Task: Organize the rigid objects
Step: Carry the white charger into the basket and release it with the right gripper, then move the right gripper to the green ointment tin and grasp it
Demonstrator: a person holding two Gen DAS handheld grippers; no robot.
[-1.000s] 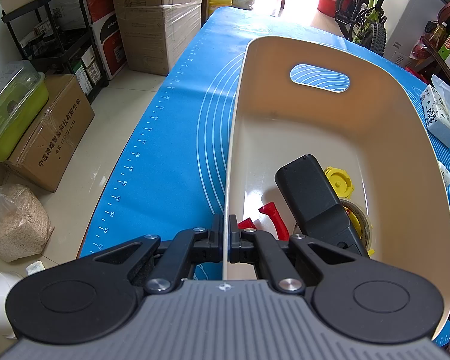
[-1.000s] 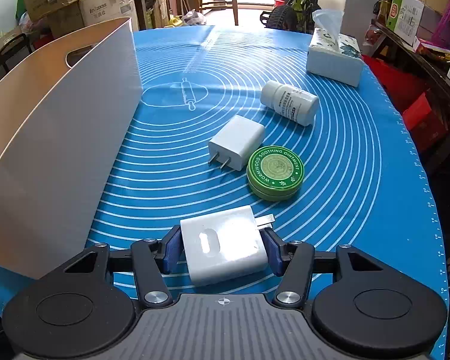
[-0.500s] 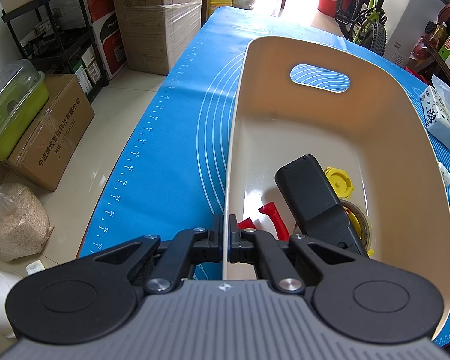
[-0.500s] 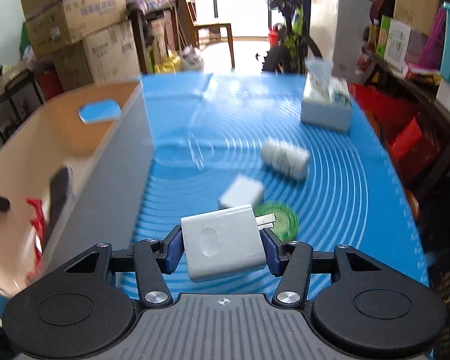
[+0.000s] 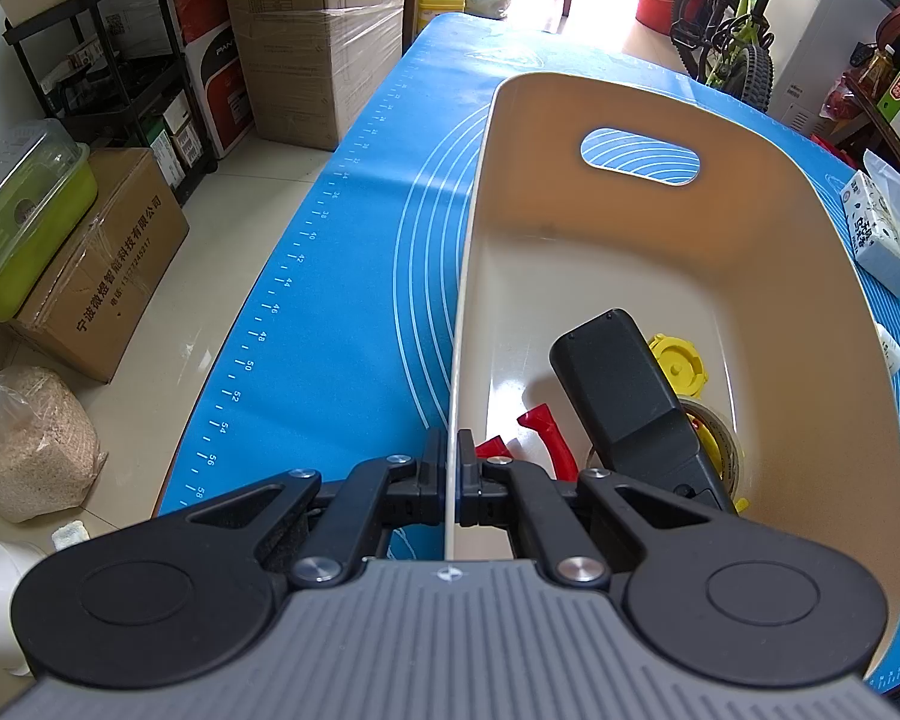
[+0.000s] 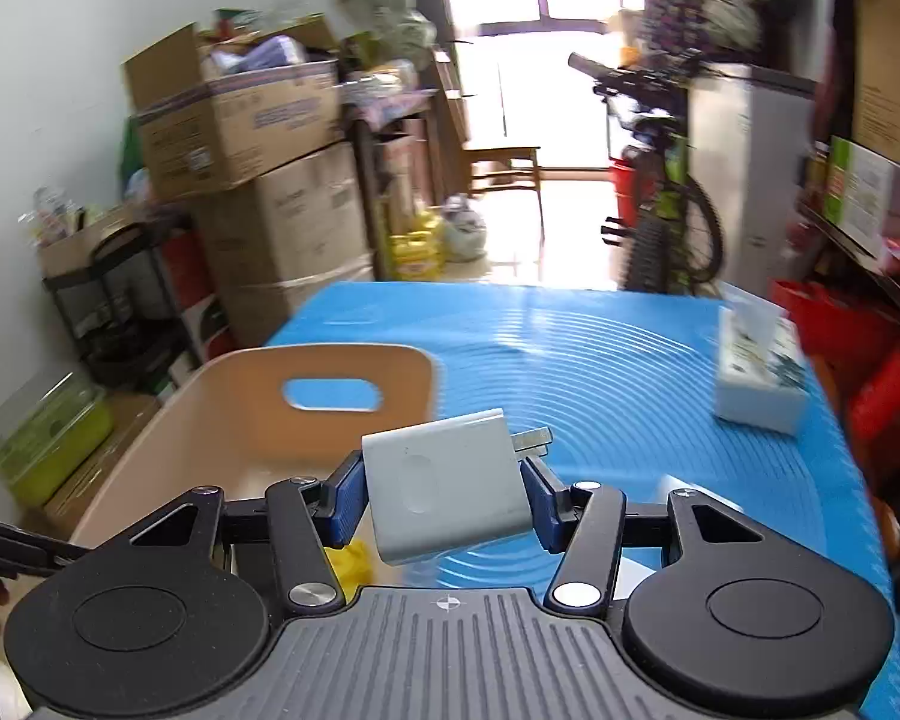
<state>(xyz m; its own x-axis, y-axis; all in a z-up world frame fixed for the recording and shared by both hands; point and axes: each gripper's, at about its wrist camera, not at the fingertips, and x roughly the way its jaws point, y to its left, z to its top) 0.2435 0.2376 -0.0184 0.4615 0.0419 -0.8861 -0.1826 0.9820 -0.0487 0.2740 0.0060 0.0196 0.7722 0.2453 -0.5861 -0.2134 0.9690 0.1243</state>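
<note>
White charger was held up over the mat, the bin pinned by its rim.

The right gripper (image 6: pixel 444 495) had its blue pads pressed on both sides of the white charger (image 6: pixel 447 483), prongs pointing right, raised above the blue mat (image 6: pixel 630 372) just beside the beige bin (image 6: pixel 210 414). The left gripper (image 5: pixel 450 474) was clamped tight on the bin's near wall (image 5: pixel 453 360); inside lay a black remote (image 5: pixel 624 396), a yellow cap (image 5: pixel 681 363) and a red piece (image 5: pixel 546 435).
</note>
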